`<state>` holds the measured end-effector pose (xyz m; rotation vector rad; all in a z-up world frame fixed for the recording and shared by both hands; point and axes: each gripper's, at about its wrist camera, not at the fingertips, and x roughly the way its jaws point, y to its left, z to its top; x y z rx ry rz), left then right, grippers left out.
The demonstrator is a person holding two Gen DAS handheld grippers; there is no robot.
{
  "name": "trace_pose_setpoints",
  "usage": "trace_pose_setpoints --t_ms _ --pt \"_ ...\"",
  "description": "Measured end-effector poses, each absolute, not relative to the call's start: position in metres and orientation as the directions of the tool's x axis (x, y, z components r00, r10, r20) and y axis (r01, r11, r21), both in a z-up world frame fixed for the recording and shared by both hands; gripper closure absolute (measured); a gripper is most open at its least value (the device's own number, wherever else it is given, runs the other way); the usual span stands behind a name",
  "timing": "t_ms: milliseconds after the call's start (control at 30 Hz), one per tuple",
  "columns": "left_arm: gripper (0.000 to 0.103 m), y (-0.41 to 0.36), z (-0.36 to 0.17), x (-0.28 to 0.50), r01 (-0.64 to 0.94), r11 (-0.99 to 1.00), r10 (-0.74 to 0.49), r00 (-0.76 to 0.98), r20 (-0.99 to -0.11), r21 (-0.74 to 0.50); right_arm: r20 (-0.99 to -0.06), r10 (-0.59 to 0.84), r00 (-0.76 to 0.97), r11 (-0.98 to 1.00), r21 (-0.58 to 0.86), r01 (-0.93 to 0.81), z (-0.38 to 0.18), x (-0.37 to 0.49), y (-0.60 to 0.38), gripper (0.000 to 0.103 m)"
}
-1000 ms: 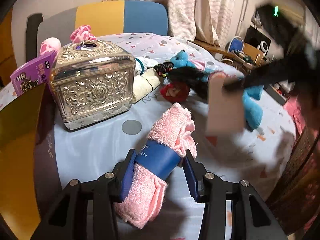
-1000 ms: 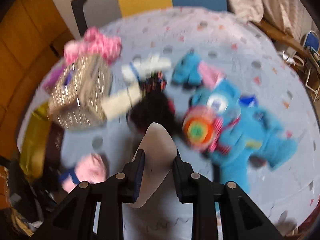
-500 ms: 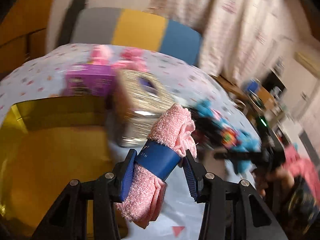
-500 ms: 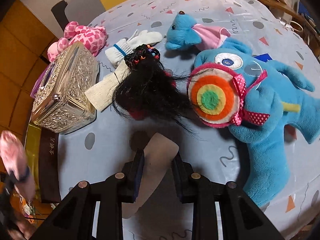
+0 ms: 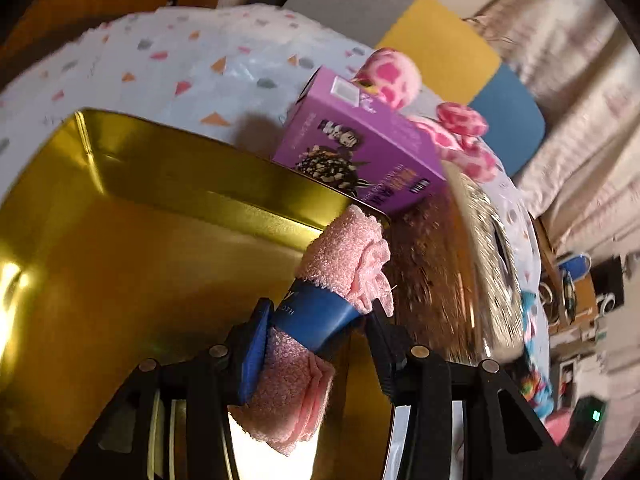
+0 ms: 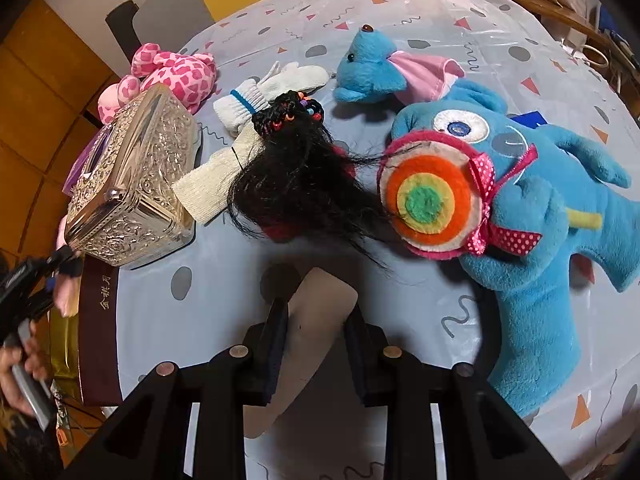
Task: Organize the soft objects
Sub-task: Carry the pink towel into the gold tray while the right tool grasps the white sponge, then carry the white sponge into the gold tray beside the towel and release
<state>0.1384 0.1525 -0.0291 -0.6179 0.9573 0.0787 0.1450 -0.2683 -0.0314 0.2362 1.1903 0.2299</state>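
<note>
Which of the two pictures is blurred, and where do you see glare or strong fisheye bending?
Left wrist view: motion blur smears the silver box; the pink towel in the left gripper stays sharp; glare on the gold tin. Right wrist view: sharp, evenly lit; the table bulges into a dome.

On the desk [image 6: 400, 12], the embossed box [image 6: 132, 184] stands near the left edge, with the spotted plush [image 6: 176, 72] behind it toward the far edge. The glove [image 6: 276, 84] and sock [image 6: 216, 180] lie just right of the box, the wig [image 6: 296, 184] touching them. The big plush [image 6: 532, 216] fills the right side; a small plush [image 6: 372, 72] lies behind it. The tin tray [image 5: 120, 240] sits, seemingly, at the near-left corner, the carton [image 5: 360, 148] behind it.
</note>
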Motion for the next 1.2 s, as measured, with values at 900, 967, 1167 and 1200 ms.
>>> trace_pose_setpoints --t_ms 900,967,1167,1200 --pt "0.029 0.115 -0.001 0.043 -0.234 0.971 0.122 0.672 -0.731 -0.054 -0.853 0.295 0.43 0.955 0.25 -0.157 -0.016 0.138 -0.254 0.078" --pt "0.027 0.115 0.001 0.036 -0.236 0.971 0.136 0.675 -0.725 -0.038 -0.837 0.312 0.45 0.949 0.255 -0.184 -0.01 0.134 -0.251 0.078" --pt "0.025 0.121 0.008 0.025 -0.24 0.97 0.147 0.693 -0.706 -0.033 -0.766 0.429 0.48 0.903 0.343 -0.26 0.015 0.121 -0.237 0.078" --pt "0.025 0.122 0.009 0.024 -0.241 0.97 0.145 0.696 -0.704 -0.038 -0.755 0.446 0.48 0.894 0.35 -0.28 0.022 0.118 -0.23 0.078"
